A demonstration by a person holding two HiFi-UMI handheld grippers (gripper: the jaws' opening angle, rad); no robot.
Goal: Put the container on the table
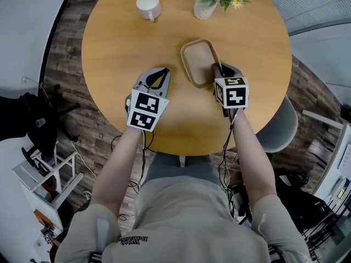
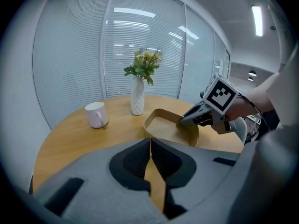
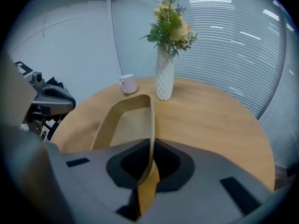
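Beyond the container, at the middle of the round table, a mug and a flower vase are set well apart. The container's near wall is pinched by the right gripper; the left gripper is closed, empty.

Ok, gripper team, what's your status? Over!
Right gripper shut on container wall. Left gripper shut, empty, over the table. Container near table centre, can't tell if fully down. Mug and vase well clear.
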